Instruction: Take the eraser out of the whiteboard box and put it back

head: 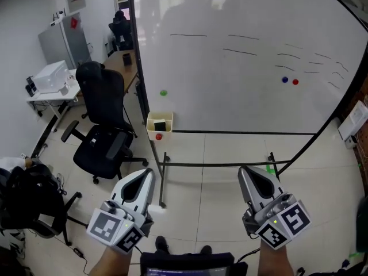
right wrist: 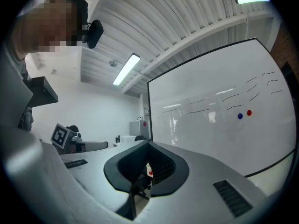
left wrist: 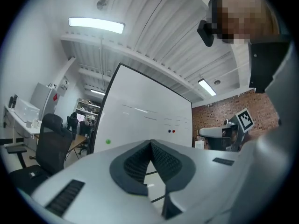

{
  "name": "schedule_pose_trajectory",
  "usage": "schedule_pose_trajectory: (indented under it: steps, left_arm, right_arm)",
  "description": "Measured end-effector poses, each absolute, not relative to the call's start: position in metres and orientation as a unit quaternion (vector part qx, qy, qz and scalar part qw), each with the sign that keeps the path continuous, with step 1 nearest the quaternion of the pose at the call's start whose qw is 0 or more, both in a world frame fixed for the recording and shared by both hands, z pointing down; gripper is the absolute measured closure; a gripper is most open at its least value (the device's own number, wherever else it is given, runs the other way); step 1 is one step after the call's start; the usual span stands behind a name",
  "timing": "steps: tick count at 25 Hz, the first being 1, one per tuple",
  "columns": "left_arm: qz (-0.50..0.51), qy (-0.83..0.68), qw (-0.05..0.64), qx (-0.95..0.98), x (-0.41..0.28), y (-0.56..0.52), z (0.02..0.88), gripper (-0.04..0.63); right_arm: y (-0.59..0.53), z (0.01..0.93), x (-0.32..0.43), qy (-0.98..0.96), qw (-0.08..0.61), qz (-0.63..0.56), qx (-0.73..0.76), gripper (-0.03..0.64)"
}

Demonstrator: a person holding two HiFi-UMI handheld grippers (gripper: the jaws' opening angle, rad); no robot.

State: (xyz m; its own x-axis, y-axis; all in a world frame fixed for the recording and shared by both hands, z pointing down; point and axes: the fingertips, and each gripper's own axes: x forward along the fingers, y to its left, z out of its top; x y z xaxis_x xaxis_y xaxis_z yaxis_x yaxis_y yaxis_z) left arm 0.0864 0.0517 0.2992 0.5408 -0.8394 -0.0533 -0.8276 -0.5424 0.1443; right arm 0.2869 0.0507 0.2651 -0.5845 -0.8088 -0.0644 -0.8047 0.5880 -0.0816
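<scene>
A small cream whiteboard box (head: 159, 123) hangs at the lower left corner of the whiteboard (head: 241, 68). A dark eraser (head: 161, 124) sits inside it, and a red magnet (head: 158, 136) is on its front. Both grippers are held low in the head view, well short of the box and pointing towards the board. My left gripper (head: 148, 173) has its jaws together with nothing between them, as the left gripper view (left wrist: 150, 143) also shows. My right gripper (head: 244, 171) is shut and empty too (right wrist: 148, 144).
A black office chair (head: 103, 125) stands left of the board, close to the box. The board's stand bars (head: 218, 165) cross the tiled floor ahead of the grippers. A desk with a printer (head: 52, 78) and a black bag (head: 23, 203) are at the left. Magnets (head: 284, 80) dot the board.
</scene>
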Motion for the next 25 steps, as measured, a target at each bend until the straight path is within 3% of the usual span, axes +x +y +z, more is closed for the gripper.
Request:
schedule_pose_trajectory:
  steps: [8,25]
  left_arm:
    - [-0.038,-0.471,0.054,0.879,0.119,0.075,0.304,0.56]
    - [-0.032,-0.463,0.027,0.885,0.094,0.094,0.293,0.561]
  right_arm:
    - [0.076,0.273,0.327,0.883,0.06,-0.039,-0.464,0.595]
    - [0.099,0.268,0.299,0.875,0.055,-0.034,-0.48,0.595]
